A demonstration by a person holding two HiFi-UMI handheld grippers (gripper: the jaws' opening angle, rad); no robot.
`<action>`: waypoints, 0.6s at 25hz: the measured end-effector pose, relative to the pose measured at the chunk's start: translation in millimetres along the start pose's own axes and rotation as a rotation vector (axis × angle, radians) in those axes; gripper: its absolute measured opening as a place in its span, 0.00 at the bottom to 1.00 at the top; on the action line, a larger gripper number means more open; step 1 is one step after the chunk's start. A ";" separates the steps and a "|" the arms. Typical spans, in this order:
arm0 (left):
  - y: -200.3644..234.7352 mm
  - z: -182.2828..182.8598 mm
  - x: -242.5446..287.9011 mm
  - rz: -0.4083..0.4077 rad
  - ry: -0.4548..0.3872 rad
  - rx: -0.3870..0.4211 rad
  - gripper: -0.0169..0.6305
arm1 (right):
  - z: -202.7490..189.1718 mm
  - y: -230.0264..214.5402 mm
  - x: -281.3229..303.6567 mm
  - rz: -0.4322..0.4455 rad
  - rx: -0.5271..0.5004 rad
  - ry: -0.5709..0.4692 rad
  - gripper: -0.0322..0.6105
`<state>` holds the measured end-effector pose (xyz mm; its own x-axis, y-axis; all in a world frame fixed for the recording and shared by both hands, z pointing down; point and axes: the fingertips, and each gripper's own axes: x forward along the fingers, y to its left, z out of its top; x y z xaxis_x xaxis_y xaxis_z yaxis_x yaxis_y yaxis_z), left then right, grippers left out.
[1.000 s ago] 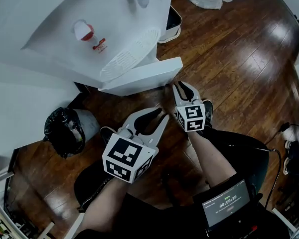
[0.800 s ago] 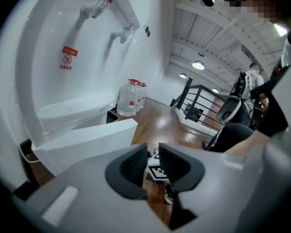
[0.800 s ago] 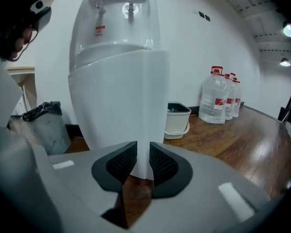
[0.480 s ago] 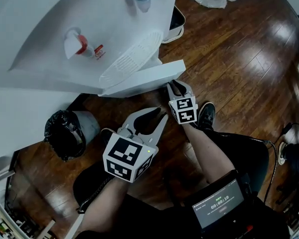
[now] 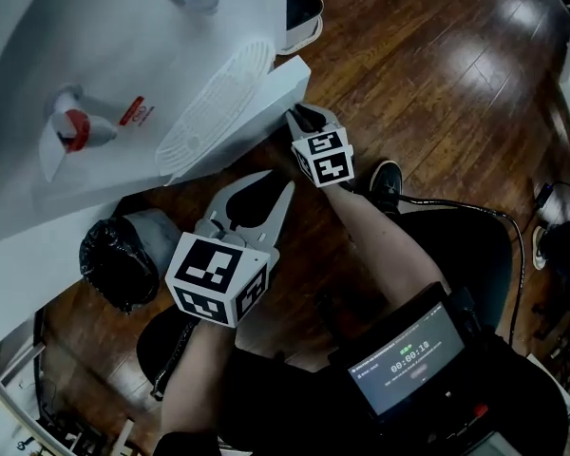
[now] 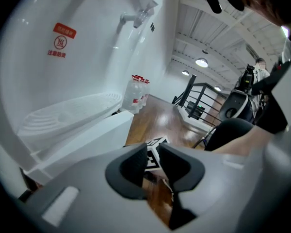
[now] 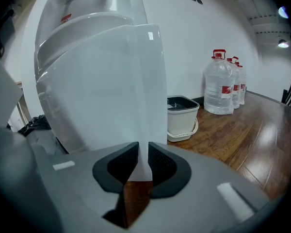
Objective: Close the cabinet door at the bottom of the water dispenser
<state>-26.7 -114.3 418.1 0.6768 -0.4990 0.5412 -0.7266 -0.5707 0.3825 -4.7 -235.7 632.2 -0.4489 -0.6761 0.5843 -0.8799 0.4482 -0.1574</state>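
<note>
Dark wooden floor (image 5: 456, 93) carries one white water dispenser (image 5: 95, 55), whose single bottom cabinet door (image 7: 111, 96) stands upright and swung open, its free vertical edge turned toward the person. The right claw (image 5: 302, 115) reaches forward and down on an outstretched forearm, jaws closing with that edge between them. The left claw (image 5: 278, 180) hangs nearer the person, jaws slightly parted and empty. Three water bottles (image 7: 225, 84) and one bucket (image 7: 182, 118) stand beyond.
</note>
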 end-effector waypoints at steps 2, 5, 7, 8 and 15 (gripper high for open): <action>0.4 2.4 3.0 -0.003 -0.001 0.001 0.17 | 5.5 1.0 0.9 0.001 0.006 0.001 0.15; -0.3 -0.3 5.3 -0.009 0.012 0.002 0.17 | 2.4 1.6 1.7 0.006 0.015 0.008 0.14; 0.3 -1.4 7.1 -0.008 0.017 0.003 0.17 | 1.2 0.8 3.8 0.013 0.017 0.010 0.14; 0.7 -1.5 8.0 -0.007 0.019 0.004 0.17 | 2.2 1.1 4.9 0.016 0.020 0.010 0.14; -2.3 -4.0 12.8 -0.006 0.033 -0.005 0.17 | 4.1 2.8 2.6 0.018 0.038 0.012 0.11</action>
<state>-16.9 -116.7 427.1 0.6771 -0.4738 0.5630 -0.7230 -0.5705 0.3895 -9.0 -238.6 630.1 -0.4628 -0.6611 0.5906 -0.8772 0.4376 -0.1975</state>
